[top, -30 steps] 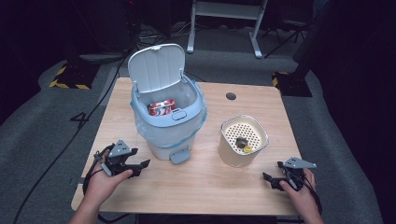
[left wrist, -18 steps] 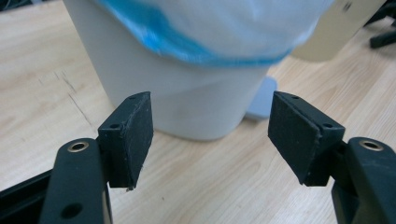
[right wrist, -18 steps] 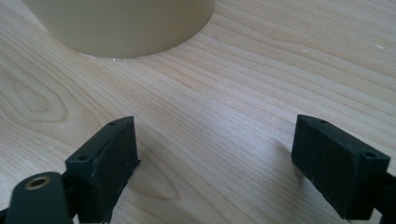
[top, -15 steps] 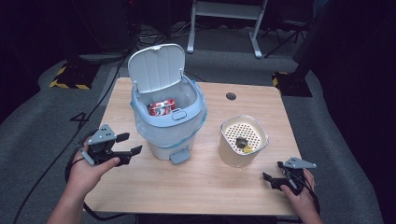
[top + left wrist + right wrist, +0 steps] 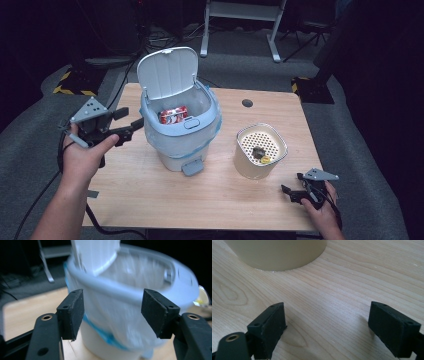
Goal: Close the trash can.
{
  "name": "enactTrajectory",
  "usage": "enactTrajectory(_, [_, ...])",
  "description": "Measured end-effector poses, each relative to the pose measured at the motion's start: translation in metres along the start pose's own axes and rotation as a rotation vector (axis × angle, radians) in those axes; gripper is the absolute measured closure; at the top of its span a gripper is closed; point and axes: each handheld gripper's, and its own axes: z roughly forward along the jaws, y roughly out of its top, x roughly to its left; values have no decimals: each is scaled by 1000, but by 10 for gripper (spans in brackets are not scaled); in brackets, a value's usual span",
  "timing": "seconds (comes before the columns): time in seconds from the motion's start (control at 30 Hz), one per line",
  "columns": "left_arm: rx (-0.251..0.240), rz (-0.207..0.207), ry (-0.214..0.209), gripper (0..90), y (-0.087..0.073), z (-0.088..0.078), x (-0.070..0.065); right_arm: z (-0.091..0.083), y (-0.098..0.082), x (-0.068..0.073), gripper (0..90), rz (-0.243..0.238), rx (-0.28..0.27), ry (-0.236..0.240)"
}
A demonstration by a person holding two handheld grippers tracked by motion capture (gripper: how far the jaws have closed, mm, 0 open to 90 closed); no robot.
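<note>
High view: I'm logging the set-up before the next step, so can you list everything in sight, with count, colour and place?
Table: one, light wood, centre of the high view.
Pedal bin: one, pale blue and white with a bag liner, left of the table's middle, lid standing open.
Can: one, red and white, inside the bin.
Round container: one, cream with a perforated top, right of the bin; small dark and yellow bits lie on top, too small to identify.
Hole: one, dark, at the table's far side.
Metal stand: one, white, on the floor behind the table.
Left gripper: one, black, raised beside the bin, fingers open, nothing between them.
Right gripper: one, black, low at the table's near right corner, fingers open.
</note>
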Motion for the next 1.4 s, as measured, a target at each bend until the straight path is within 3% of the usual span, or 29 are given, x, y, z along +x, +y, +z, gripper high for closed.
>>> enactTrajectory(0.17, [-42, -20, -22, 379, 18, 7, 11, 0, 0, 0, 145, -2, 0, 5])
enactTrajectory(0.27, [-71, -15, -47, 455, 24, 13, 17, 0, 0, 0, 145, -2, 0, 5])
enactTrajectory(0.53, [-91, -6, -32, 533, 43, 23, 32, 0, 0, -1, 145, -2, 0, 6])
enactTrajectory(0.67, [-101, -9, -29, 526, 54, 30, 36, 0, 0, 0, 145, -2, 0, 5])
enactTrajectory(0.77, [-111, 12, -16, 495, 62, 36, 37, 0, 0, -1, 145, -2, 0, 6])
enactTrajectory(1.0, [-142, -14, -76, 487, 73, 44, 33, 0, 0, -1, 145, -3, 0, 5])
enactTrajectory(1.13, [-113, 13, -69, 465, 78, 44, 27, 0, 0, -1, 145, -3, 1, 9])
enactTrajectory(1.4, [-86, 35, -100, 441, 77, 38, 16, 0, 0, -1, 145, -3, 1, 9])
